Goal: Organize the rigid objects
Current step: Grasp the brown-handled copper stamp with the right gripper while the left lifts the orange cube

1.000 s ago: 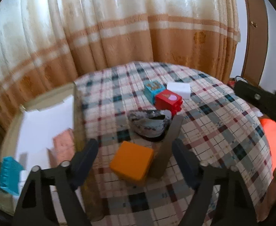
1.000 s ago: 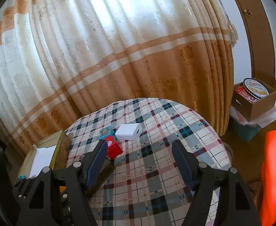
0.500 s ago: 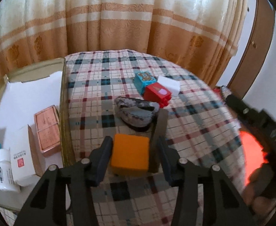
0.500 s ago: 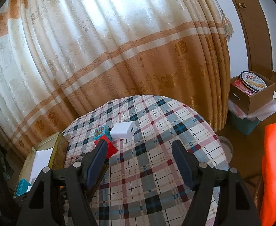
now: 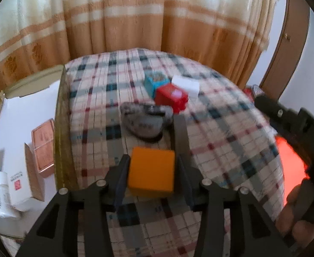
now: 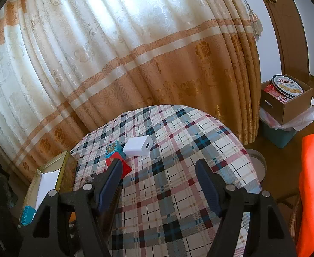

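The left gripper [image 5: 151, 174] pinches the orange block [image 5: 151, 171] by its sides, just right of the open box [image 5: 60, 115], probably to move it there. The right gripper [image 6: 159, 184] hangs spread and empty over the counter [image 6: 178, 192], beyond the block.

The left wrist view looks forward and down from low over the near part of the table [image 5: 221, 141], close to an orange block [image 5: 151, 171] that fills the space between its fingers, with a tray [image 5: 59, 128] at its left. The right wrist view sits higher and further back, facing the curtain [image 6: 135, 53] and the table's far edge. Both views share the checked cloth, the curtain, the tray, and the cluster of blue box [image 5: 155, 82], red box [image 5: 171, 97] and white charger [image 6: 137, 145].
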Motion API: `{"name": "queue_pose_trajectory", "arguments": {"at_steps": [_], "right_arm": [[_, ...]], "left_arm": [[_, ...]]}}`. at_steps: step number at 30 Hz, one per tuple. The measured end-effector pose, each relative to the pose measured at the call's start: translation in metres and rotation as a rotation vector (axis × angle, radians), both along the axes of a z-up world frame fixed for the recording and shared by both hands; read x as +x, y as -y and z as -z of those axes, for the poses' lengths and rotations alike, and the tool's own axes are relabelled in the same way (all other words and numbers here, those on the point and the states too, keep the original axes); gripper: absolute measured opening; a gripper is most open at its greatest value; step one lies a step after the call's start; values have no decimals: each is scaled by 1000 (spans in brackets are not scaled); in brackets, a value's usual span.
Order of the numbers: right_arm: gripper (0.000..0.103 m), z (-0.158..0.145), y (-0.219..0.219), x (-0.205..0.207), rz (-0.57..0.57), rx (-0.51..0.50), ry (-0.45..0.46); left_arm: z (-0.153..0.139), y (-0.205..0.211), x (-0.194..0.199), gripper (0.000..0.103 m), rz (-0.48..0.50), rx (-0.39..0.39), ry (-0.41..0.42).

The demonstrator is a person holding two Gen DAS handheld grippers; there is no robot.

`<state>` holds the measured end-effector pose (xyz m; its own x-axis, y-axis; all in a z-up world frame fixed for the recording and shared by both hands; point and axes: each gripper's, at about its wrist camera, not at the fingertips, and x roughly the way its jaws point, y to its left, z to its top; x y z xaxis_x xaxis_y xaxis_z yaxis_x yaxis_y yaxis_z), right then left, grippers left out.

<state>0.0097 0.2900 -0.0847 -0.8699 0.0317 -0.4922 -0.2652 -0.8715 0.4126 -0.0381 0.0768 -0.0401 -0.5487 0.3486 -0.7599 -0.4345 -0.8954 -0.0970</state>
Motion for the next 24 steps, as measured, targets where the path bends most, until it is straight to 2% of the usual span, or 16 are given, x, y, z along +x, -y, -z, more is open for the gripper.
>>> {"name": "queue_pose_trajectory", "arguments": {"at_steps": [11,17,24], "right_arm": [[73,3,-3,-2,-5,-17,19],[73,2,1,-4,-25,-2,25],[73,1,17,-11,-90,39,57]], "left_arm": [[1,1,5,40,22,26,-6],[-3,15,13,39,15,108,12],[-22,36,26,39,14,178,-37]]}}
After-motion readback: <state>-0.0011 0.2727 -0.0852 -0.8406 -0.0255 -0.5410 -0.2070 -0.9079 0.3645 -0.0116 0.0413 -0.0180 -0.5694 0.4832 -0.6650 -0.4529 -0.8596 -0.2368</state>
